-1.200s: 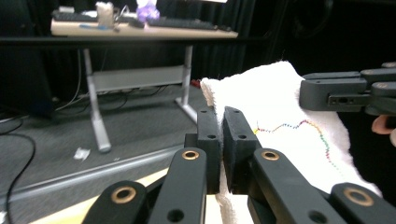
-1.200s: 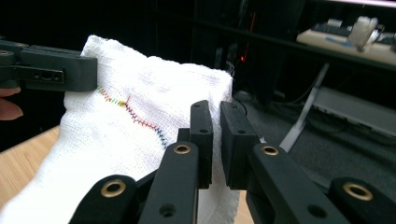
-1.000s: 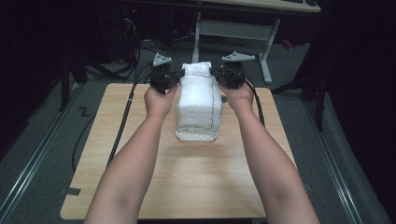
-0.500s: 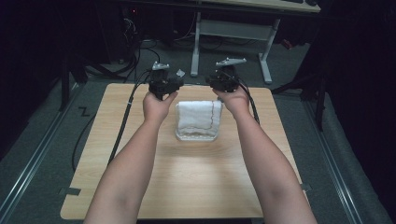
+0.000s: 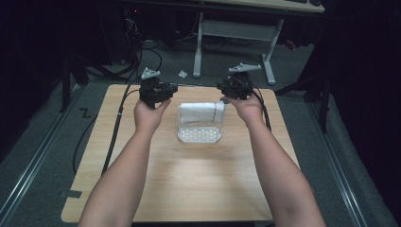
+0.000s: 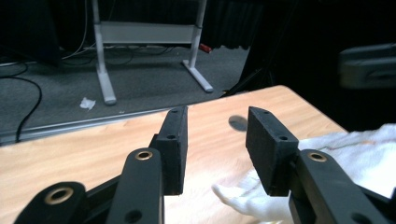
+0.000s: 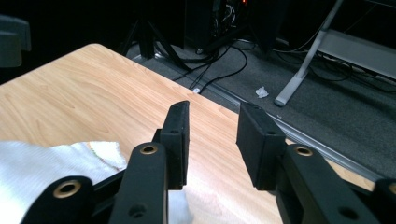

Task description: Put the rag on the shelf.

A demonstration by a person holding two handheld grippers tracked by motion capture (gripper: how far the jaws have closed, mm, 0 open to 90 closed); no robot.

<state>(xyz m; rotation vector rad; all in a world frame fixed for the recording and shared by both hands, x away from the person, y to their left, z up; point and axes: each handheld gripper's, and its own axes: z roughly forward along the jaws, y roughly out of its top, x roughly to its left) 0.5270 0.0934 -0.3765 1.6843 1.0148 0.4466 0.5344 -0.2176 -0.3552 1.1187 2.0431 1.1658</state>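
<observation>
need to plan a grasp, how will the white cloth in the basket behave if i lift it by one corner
The white cloth will probably go floppy: its corner already lies limp and wrinkled on the table. It looks thin, so likely light. It may drag the small basket along.

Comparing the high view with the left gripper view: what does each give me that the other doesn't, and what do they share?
High view alone: both forearms, the left gripper and right gripper flanking the white towel, and the white perforated basket that the towel sits in.

Left gripper view alone: the gap between the left gripper's own jaws, open with nothing between them, and the towel's corner just below them.

Shared: the wooden table, the towel, the white desk legs and crumpled scrap on the floor.
</observation>
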